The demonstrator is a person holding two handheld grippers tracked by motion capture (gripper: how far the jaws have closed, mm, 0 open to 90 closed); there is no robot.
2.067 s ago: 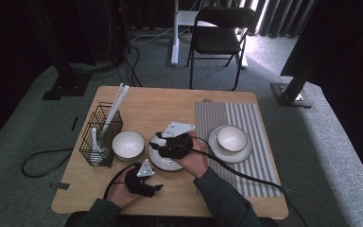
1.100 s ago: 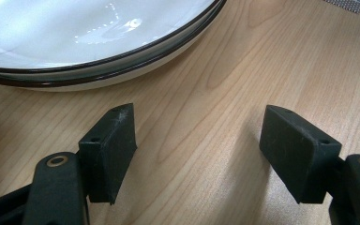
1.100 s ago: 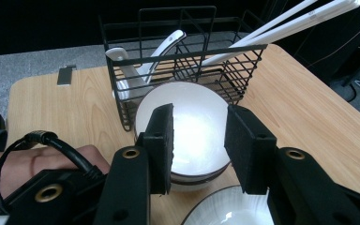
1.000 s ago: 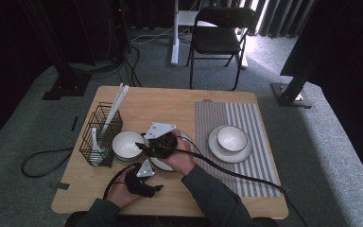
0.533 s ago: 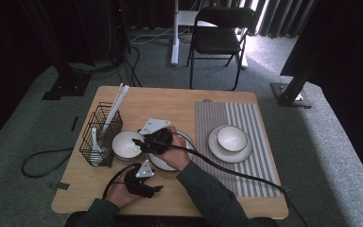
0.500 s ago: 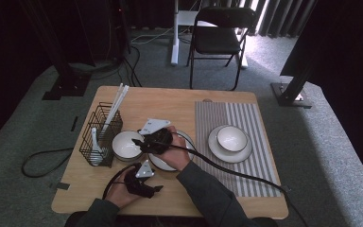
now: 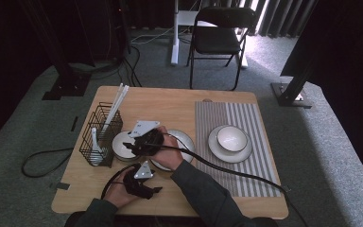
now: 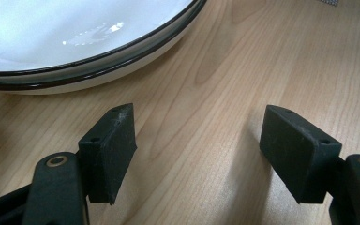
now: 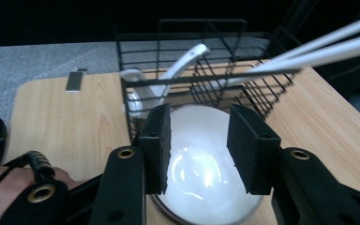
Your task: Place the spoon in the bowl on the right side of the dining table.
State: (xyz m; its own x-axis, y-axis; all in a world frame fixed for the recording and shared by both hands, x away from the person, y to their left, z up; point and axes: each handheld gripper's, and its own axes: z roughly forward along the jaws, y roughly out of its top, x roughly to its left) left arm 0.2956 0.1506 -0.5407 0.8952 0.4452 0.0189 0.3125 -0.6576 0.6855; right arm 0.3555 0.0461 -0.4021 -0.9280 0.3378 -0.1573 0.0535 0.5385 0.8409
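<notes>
Right gripper jaws parted, empty, over white bowl just beside wire basket, apparently not touching; left gripper spread near table front edge.

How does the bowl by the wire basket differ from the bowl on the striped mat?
The bowl by the wire basket stands straight on the wooden table, while the bowl on the striped mat sits on a plate. The first has the right tongs over it, open; the second has nothing near it. Both are white with a dark rim.
</notes>
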